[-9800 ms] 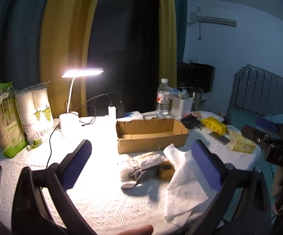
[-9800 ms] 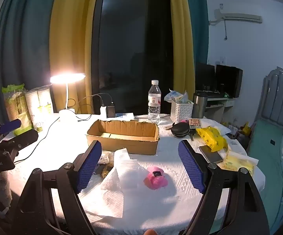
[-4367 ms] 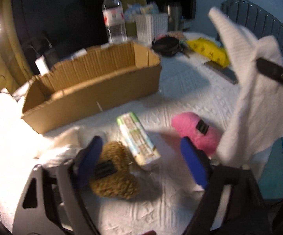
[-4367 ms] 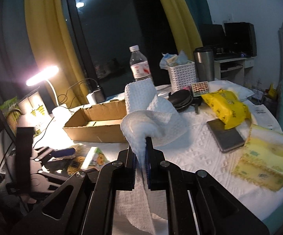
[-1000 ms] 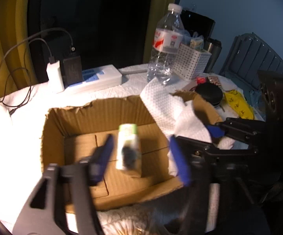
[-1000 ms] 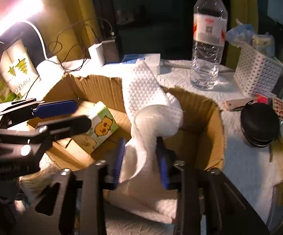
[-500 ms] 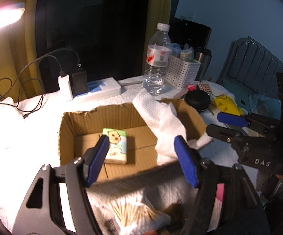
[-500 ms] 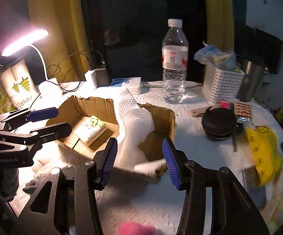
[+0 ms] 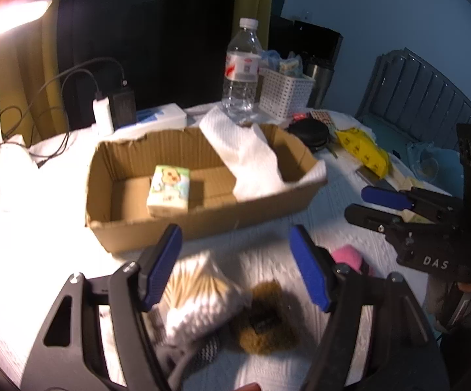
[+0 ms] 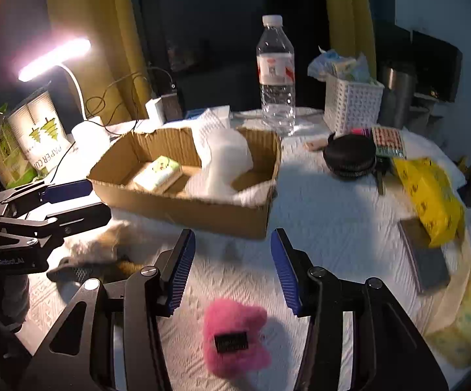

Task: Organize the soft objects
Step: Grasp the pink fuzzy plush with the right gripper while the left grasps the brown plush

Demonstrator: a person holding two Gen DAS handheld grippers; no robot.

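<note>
A cardboard box (image 9: 203,224) (image 10: 186,210) holds a tissue pack (image 9: 169,189) (image 10: 159,172) and a white paper towel (image 9: 248,159) (image 10: 225,163) draped over its rim. My left gripper (image 9: 235,270) is open and empty above a bag of cotton swabs (image 9: 199,296) and a brown fuzzy pouch (image 9: 263,322). My right gripper (image 10: 232,270) is open and empty, just above a pink fuzzy pouch (image 10: 235,339), which also shows in the left wrist view (image 9: 349,257). Each gripper shows in the other's view: the right (image 9: 379,205), the left (image 10: 69,198).
A water bottle (image 10: 276,75), white basket (image 10: 353,104), black round case (image 10: 349,156), yellow packet (image 10: 431,195) and phone (image 10: 426,260) stand right of the box. A lit desk lamp (image 10: 56,58), chargers (image 9: 114,110) and paper cups (image 10: 38,133) are at the left.
Both grippers have pulled back from the box toward the near side of the table. The paper towel now lies in the box, and the pink pouch sits right under my right gripper.
</note>
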